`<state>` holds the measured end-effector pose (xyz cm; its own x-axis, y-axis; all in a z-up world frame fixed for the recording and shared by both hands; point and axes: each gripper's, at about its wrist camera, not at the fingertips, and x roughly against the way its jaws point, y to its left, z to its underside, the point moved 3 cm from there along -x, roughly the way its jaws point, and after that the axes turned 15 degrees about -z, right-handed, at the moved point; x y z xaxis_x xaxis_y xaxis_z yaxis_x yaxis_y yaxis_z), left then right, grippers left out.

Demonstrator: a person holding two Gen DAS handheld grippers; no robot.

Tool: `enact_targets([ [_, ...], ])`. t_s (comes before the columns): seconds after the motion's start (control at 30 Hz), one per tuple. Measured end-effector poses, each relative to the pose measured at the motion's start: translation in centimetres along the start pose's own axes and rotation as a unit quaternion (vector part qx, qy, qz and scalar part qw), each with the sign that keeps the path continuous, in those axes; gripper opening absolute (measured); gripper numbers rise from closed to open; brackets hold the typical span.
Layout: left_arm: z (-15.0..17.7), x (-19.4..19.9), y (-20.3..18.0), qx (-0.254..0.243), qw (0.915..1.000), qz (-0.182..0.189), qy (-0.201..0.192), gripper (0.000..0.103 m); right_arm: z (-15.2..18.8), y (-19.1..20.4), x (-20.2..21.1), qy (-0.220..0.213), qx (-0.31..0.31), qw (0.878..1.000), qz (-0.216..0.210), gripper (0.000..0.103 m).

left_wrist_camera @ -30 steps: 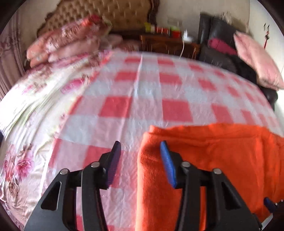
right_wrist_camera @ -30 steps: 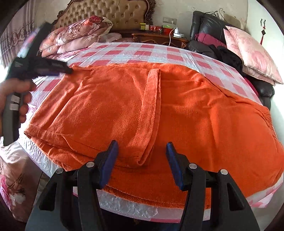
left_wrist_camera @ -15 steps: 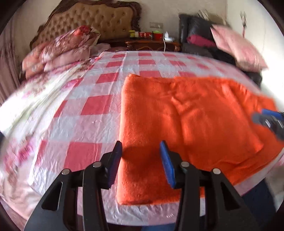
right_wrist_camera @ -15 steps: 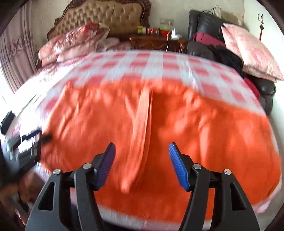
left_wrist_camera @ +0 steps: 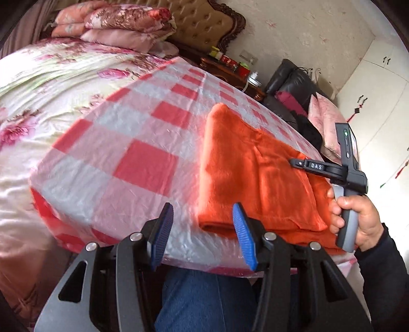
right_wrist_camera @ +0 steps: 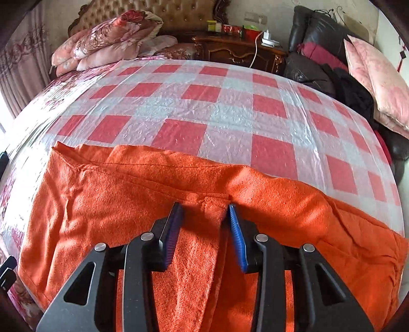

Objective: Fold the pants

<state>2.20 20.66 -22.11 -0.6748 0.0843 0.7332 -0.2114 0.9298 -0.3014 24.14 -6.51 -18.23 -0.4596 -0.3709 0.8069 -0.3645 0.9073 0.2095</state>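
Orange pants [right_wrist_camera: 127,194] lie folded lengthwise on the red-and-white checked sheet [right_wrist_camera: 217,112] near the bed's front edge. My right gripper [right_wrist_camera: 203,205] points down onto them; its jaws are closing, with a raised fold of orange cloth between the blue pads, not clamped. In the left wrist view the pants [left_wrist_camera: 255,178] stretch away to the right, and a hand [left_wrist_camera: 358,219] holds the right gripper [left_wrist_camera: 296,161] over them. My left gripper [left_wrist_camera: 202,205] hovers at the pants' near left corner, its jaws opening, with nothing gripped.
Folded floral quilts [right_wrist_camera: 110,38] sit by the tufted headboard [right_wrist_camera: 153,12]. A wooden nightstand [right_wrist_camera: 237,51], a black chair with clothes [right_wrist_camera: 322,51] and a pink pillow [right_wrist_camera: 378,76] stand beyond the bed. A blue-jeaned leg [left_wrist_camera: 204,301] is under the left gripper.
The left gripper swung along the bed's front edge to the pants' near left corner. The right gripper moved forward over the pants and its jaws narrowed around a fold.
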Motion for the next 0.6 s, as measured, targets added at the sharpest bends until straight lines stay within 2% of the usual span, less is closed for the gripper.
enact_targets([
  [0.1,-0.2,-0.4,0.5,0.032,0.9990,0.031,0.011,0.048,-0.4,-0.5,0.9,-0.006,-0.024,1.000,-0.006,0.040],
  [0.13,-0.1,-0.4,0.5,0.037,0.9985,0.038,0.016,0.048,-0.5,-0.3,1.8,-0.026,-0.022,0.999,0.012,0.049],
  [0.2,-0.1,-0.6,0.3,0.039,0.9981,0.044,0.019,0.048,-0.8,0.4,2.9,-0.058,0.003,0.997,0.041,0.055],
  [0.3,-0.3,-0.9,-0.2,0.040,0.9980,0.043,0.022,0.048,-1.0,0.0,1.8,-0.038,0.016,0.996,0.082,0.055],
  [0.33,-0.2,-1.1,-0.3,0.046,0.9969,0.055,0.033,0.040,-0.9,-0.3,1.2,-0.026,0.013,0.996,0.089,0.055],
  [0.37,-0.2,-1.3,-0.2,0.052,0.9958,0.062,0.041,0.038,-0.6,-0.8,0.6,-0.014,0.007,0.996,0.090,0.055],
  [0.47,-0.2,-1.5,0.2,0.061,0.9953,0.061,0.045,0.029,-0.3,-0.7,0.4,-0.020,0.019,0.995,0.098,0.055],
  [0.6,-0.3,-2.1,1.4,0.103,0.9887,0.086,0.067,0.020,-0.1,-0.5,0.4,-0.022,0.026,0.994,0.107,0.055],
])
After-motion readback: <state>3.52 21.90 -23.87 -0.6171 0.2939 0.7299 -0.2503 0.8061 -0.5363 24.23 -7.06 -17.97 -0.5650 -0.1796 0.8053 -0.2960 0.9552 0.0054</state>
